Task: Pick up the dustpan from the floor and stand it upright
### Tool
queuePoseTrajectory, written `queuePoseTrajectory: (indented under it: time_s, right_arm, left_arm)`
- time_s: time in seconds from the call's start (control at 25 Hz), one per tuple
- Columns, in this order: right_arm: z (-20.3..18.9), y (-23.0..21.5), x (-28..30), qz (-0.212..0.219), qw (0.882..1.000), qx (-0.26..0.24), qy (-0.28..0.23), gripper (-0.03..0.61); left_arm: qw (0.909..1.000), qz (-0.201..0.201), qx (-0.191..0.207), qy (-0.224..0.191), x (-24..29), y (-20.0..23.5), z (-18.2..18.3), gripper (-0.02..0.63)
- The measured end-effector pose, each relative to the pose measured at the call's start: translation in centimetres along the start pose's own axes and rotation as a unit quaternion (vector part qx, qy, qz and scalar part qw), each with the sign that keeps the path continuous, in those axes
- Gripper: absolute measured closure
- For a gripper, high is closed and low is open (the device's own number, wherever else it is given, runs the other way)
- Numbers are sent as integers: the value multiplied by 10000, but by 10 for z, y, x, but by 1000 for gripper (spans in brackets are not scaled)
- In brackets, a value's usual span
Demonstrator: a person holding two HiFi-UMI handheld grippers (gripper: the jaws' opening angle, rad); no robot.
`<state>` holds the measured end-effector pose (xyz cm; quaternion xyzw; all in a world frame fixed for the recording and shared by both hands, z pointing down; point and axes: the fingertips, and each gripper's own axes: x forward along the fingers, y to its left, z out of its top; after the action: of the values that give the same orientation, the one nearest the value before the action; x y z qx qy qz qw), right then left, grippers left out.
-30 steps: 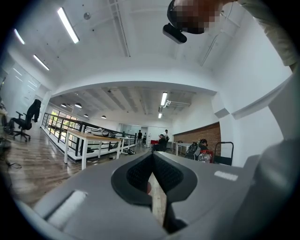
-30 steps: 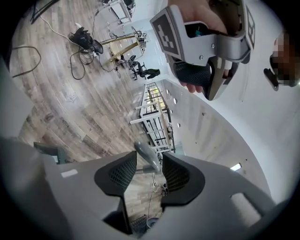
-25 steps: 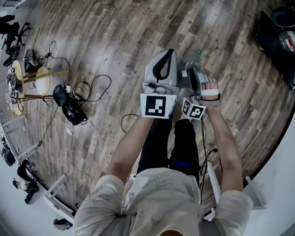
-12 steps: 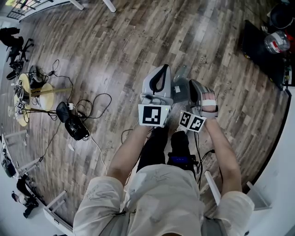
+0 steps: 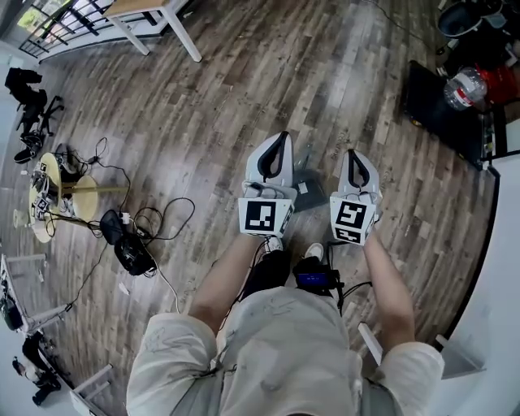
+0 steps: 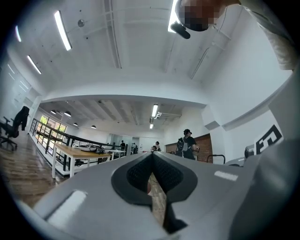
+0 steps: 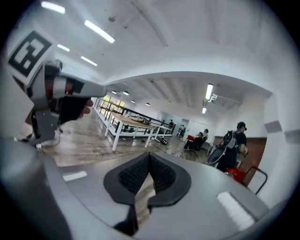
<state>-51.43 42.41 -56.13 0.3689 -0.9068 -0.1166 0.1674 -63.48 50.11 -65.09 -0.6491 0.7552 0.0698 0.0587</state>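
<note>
The grey dustpan (image 5: 306, 193) is on the wooden floor, seen in the head view in the gap between my two grippers and far below them. Its thin handle points away from me, and I cannot tell whether it stands upright. My left gripper (image 5: 279, 140) is raised and shut, its pads meeting with nothing between them (image 6: 152, 158). My right gripper (image 5: 356, 156) is level beside it. Its jaws have just been closing and now stand shut and empty (image 7: 149, 158). Neither gripper touches the dustpan.
Tangled cables and a black device (image 5: 132, 252) lie on the floor at left, beside a round wooden stool (image 5: 58, 188). A white table (image 5: 154, 12) stands far left. A black mat with a bottle (image 5: 461, 87) lies at upper right. People (image 6: 186, 140) stand in the distance.
Both grippers have risen from near the floor and moved apart. The right one has rolled, so its marker cube now faces the head camera. The dustpan stays on the floor.
</note>
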Motion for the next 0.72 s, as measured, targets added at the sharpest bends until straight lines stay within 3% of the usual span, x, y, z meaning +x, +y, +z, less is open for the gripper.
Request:
queuePoseTrajectory:
  time_s: [0.12, 0.28, 0.52, 0.72]
  right_arm:
    - [47, -40, -62, 130, 9955, 903, -273, 572]
    - [91, -80, -164, 95, 9859, 1563, -585, 572]
    - [113, -177, -263, 24, 9757, 1977, -947, 572]
    - [120, -238, -322, -147, 9709, 2159, -1029, 572]
  left_arm:
    - [10000, -49, 3, -18, -18, -40, 63, 594]
    - [9999, -157, 17, -37, -69, -106, 124, 594]
    - [9995, -277, -43, 169, -82, -226, 174, 594]
    - [9984, -324, -174, 428, -84, -298, 204, 594]
